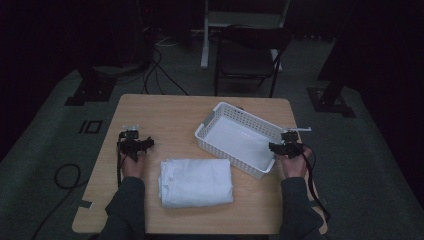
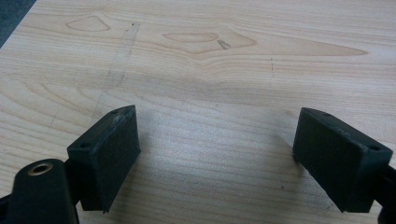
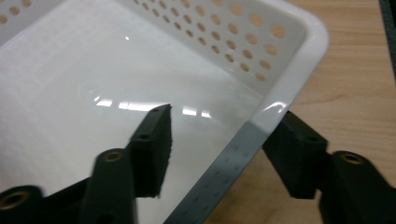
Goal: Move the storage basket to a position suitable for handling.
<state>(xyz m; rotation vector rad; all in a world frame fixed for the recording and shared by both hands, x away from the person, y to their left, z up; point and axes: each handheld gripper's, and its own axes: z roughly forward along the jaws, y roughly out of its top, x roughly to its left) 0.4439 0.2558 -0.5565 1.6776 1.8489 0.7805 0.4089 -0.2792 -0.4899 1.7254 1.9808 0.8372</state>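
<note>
White perforated plastic basket [image 1: 240, 140] sits on the right half of the light wooden table [image 1: 165, 115]. Right gripper [image 3: 219, 140] straddles its near wall, jaws partly open, pads not pressing. Left gripper [image 2: 215, 154] wide open over bare wood, empty. No legible writing.

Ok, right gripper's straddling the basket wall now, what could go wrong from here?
1. The right gripper has one finger inside and one outside the white basket wall; a gap shows on the inside, so a lift now could slip.
2. Pulling that corner may swing the basket into the folded towel beside it.
</note>
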